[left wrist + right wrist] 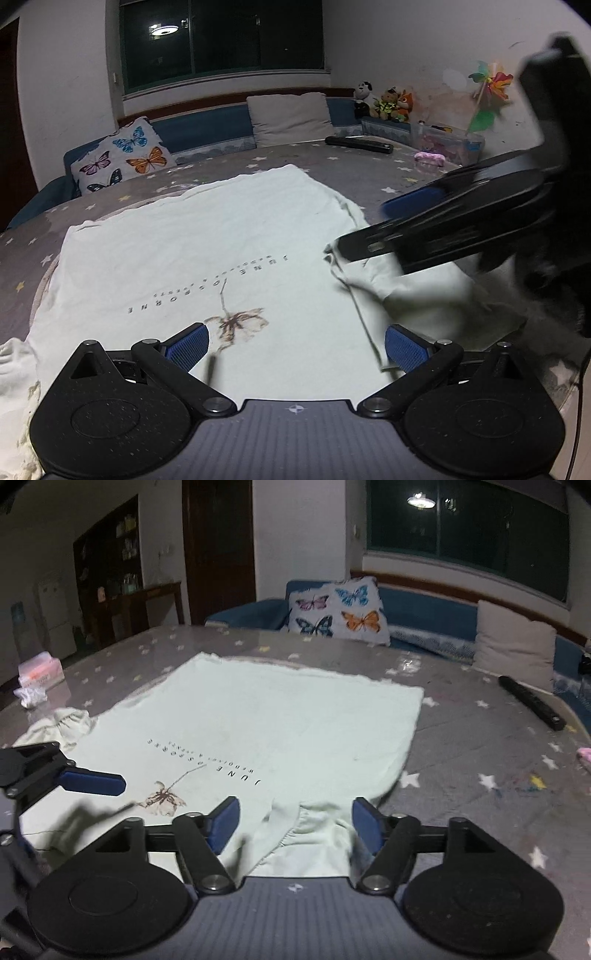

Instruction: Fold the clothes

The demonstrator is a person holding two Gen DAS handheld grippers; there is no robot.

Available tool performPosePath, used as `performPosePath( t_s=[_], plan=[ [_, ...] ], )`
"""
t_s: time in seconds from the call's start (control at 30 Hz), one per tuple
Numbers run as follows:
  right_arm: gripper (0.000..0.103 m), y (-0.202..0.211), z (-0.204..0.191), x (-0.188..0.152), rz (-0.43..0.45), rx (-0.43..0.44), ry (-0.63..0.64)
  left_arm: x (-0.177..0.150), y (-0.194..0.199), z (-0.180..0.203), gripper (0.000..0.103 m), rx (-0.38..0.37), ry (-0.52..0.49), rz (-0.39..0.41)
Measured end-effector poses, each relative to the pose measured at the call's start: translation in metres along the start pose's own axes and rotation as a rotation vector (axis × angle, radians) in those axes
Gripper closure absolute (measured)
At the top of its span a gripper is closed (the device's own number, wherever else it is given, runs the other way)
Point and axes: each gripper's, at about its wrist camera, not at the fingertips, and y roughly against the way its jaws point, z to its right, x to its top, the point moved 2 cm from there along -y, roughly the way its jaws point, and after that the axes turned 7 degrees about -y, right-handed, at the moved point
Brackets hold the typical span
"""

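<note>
Holding both grippers low over the near end of the shirt, I have nothing clamped in either. My right gripper point(295, 825) stands with its jaws wide apart and the gathered sleeve point(317, 834) lying loose between the blue pads, which do not press on it. My left gripper point(295, 345) is spread just as wide above the flower print point(236, 323), with flat cloth under the gap and no fold pinched.

The pale green T-shirt point(280, 723) lies printed side up on the star-patterned table cover point(480, 760), its long axis running straight away from me toward the butterfly cushion point(340, 613). The right sleeve sits directly under my right hand, so I judge that hand the nearer one for turning this side inward across the body. The other sleeve point(62, 723) is bunched at the far left side, past my left gripper.

The shirt's right edge runs clear, with open cover beside it; a black bar point(532, 707) lies well apart toward the back, and a tissue pack point(38, 668) sits well off to the left. The table's near edge is close beneath my hands, so I reckon room lies forward and sideways, not back.
</note>
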Motion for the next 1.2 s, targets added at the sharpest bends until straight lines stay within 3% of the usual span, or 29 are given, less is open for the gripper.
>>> performPosePath(
  t_s=[0.13, 0.37, 0.6, 0.8, 1.1, 1.2],
  plan=[
    [0.0, 0.035, 0.004, -0.009, 0.086, -0.02, -0.022, -0.003, 0.0, -0.003, 0.0, 0.002, 0.011, -0.003],
    [0.0, 0.064, 0.006, -0.025, 0.157, -0.114, -0.039, -0.006, 0.004, -0.004, 0.0, 0.018, 0.017, 0.001],
    [0.0, 0.045, 0.019, -0.035, 0.09, -0.262, -0.028, -0.013, 0.019, -0.01, 0.0, 0.046, 0.035, 0.017],
    [0.0, 0.042, 0.021, -0.06, 0.054, -0.337, 0.034, -0.021, 0.032, -0.021, 0.0, 0.082, 0.073, 0.017],
    [0.0, 0.071, 0.014, -0.075, 0.129, -0.306, 0.046, -0.034, 0.058, -0.04, 0.0, 0.157, 0.129, 0.03],
    [0.0, 0.066, 0.01, -0.079, 0.102, -0.277, 0.068, -0.042, 0.068, -0.047, 0.0, 0.192, 0.159, 0.025]
  ],
)
